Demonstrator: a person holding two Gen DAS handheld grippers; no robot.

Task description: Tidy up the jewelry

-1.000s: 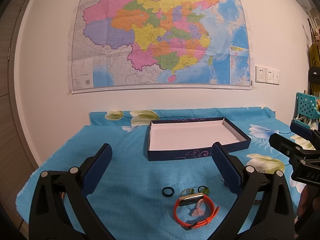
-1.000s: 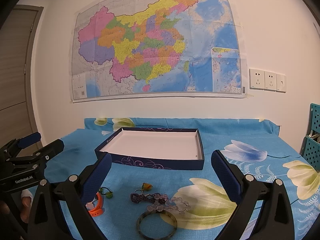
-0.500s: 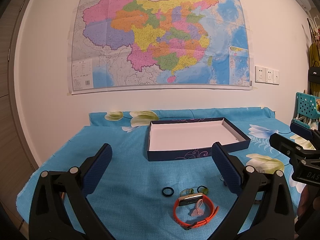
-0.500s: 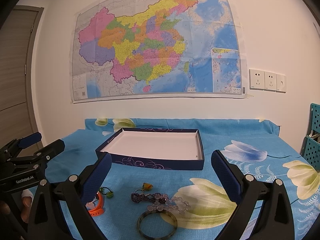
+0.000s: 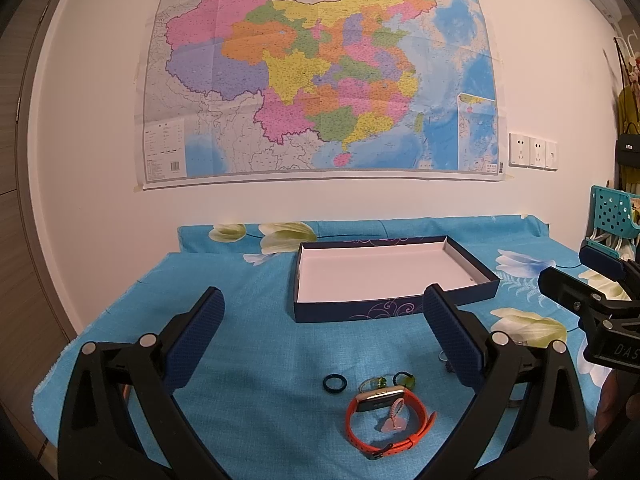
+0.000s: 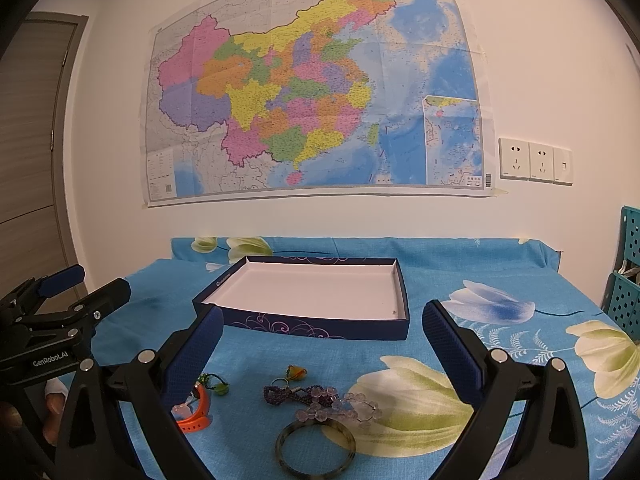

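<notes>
A shallow dark-blue box (image 5: 360,311) (image 6: 320,326) with a white inside lies empty on the blue floral cloth. In front of it lie an orange watch band (image 5: 386,424) (image 6: 196,408), a small dark ring (image 5: 334,382), a pink charm (image 5: 394,422) and green bead pieces (image 5: 386,381). The right wrist view also has a purple bead string (image 6: 298,394), a clear bead bracelet (image 6: 340,406), a dark bangle (image 6: 315,446) and a small ring with a yellow stone (image 6: 290,376). My left gripper (image 5: 322,338) and right gripper (image 6: 320,344) both hover open above the jewelry, holding nothing.
The table (image 6: 520,280) stands against a white wall with a large map (image 6: 316,92) and sockets (image 6: 534,160). A teal perforated crate (image 6: 628,280) is at the right edge. A wooden door (image 6: 28,140) is at the left. A hand (image 6: 52,404) shows under the left gripper.
</notes>
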